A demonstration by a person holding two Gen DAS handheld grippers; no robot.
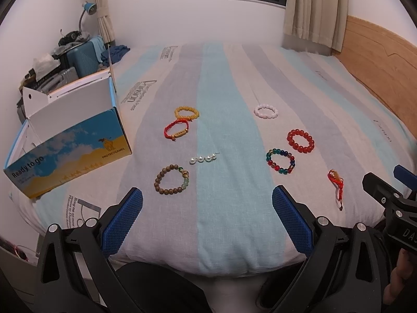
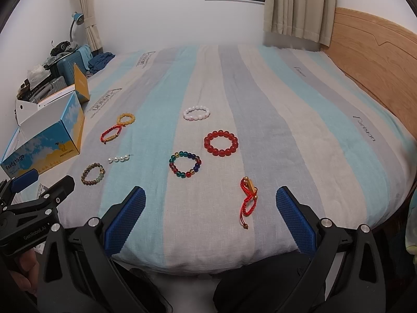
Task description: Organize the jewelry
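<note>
Bracelets scattered on striped bedspread (image 1: 221, 99), open box (image 1: 70, 140) left, suitcases (image 1: 78, 60) behind.

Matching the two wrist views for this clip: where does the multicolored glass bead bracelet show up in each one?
Left wrist view: the multicolored bracelet lies right of centre, just below-left of the red bead bracelet.
Right wrist view: it lies near the centre, ahead of the open right tool.
Shared landmark: the red bead bracelet, up and to its right in both views.
</note>
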